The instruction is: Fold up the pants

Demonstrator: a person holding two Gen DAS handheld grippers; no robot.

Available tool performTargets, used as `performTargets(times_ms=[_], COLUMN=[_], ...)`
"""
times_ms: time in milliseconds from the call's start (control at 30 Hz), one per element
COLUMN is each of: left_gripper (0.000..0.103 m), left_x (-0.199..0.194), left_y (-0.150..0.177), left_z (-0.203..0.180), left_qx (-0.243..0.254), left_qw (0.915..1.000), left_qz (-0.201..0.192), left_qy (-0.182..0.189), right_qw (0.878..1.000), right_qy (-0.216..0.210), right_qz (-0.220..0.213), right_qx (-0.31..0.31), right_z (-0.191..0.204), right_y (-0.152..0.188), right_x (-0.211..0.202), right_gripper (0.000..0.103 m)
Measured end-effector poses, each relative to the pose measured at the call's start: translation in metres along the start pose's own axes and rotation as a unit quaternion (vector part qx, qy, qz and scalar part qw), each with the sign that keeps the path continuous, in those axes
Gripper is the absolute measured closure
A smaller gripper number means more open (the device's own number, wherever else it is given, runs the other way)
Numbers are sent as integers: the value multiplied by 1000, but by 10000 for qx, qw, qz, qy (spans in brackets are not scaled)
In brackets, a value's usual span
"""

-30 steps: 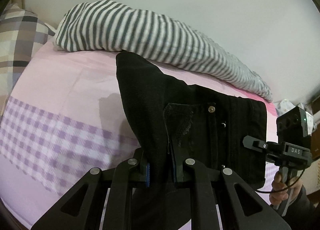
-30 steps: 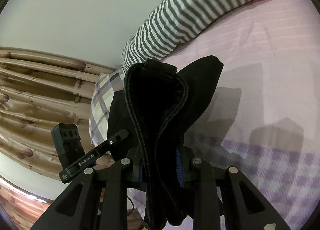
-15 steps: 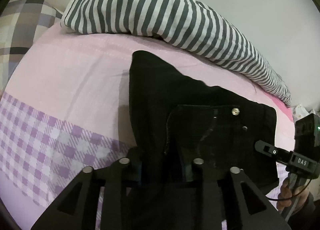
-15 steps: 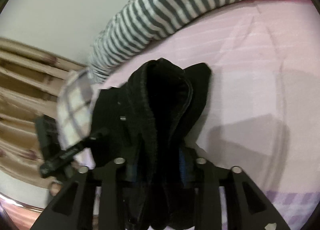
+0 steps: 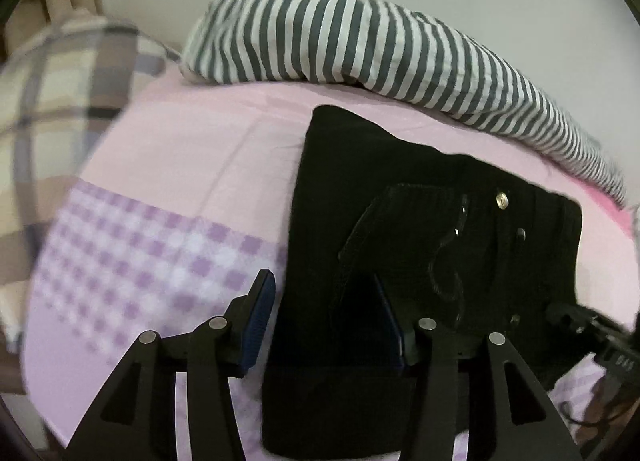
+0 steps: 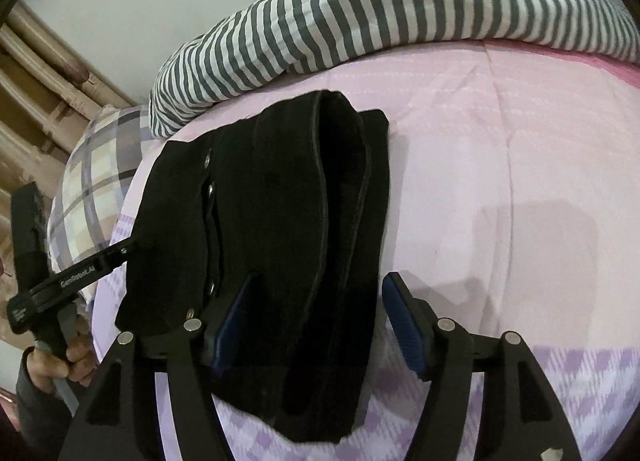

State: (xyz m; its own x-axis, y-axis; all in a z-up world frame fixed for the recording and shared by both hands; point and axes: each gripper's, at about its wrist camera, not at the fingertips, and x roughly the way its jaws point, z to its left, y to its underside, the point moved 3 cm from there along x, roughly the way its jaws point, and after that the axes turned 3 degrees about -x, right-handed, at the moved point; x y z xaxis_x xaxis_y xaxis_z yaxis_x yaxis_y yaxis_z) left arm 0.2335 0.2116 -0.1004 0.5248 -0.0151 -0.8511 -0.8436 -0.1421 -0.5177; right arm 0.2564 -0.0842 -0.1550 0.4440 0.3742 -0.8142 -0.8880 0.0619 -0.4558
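Behind black pants [image 5: 400,245]: striped duvet [image 5: 360,45], plaid pillow [image 6: 96,177]; both grippers' jaws spread, gripping nothing.

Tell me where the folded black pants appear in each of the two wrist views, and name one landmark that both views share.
Left wrist view: the black pants lie at centre right on the pink bedsheet, between the open fingers of the left gripper.
Right wrist view: the black pants lie at centre left, between the open fingers of the right gripper.
Shared landmark: the striped duvet behind the pants, along the wall.
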Motion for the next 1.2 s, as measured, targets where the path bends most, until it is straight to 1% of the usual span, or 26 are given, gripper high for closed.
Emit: performTargets(times_ms=[67,200,333,400,533,633,800,867,967,1033,1200], left_gripper=[48,44,36,35,30,29,29,29,29,29,29], left_x=[-15,-44,-67,-78,-98,-105,-112,-113,-115,-118,-121], left_y=[9,27,42,50,68,80,97,102,106,108,110], left_z=[-4,-5,-12,-15,-18,-21,-25,-25,-25,-24,-23], left_qx=[101,83,95,103,166,204,178,184,187,107,122], left_qw=[9998,9998,9997,9995,9986,9984,9980,9978,9969,9964,9942], left_qz=[-74,-108,-203,-275,-451,-479,-538,-541,-609,-694,-827], left_qy=[-169,-110,-123,-133,-229,-210,-274,-322,-463,-473,-672], right_qw=[10000,9997,9989,9986,9969,9952,9906,9886,9866,9841,9808], right_qy=[55,211,368,423,666,809,1068,1158,1210,1285,1361], right_qz=[-32,-139,-271,-294,-299,-369,-610,-664,-746,-801,-819], right_qx=[20,-4,-84,-102,-286,-410,-604,-699,-797,-927,-1135], right_z=[0,7,10,12,17,24,40,47,56,63,76], right_y=[6,16,29,35,49,59,67,69,71,73,77], right_x=[-6,-15,-30,-37,-47,-56,-71,-76,-82,-85,-88], right_gripper=[35,29,25,22,21,14,9,2,1,1,1])
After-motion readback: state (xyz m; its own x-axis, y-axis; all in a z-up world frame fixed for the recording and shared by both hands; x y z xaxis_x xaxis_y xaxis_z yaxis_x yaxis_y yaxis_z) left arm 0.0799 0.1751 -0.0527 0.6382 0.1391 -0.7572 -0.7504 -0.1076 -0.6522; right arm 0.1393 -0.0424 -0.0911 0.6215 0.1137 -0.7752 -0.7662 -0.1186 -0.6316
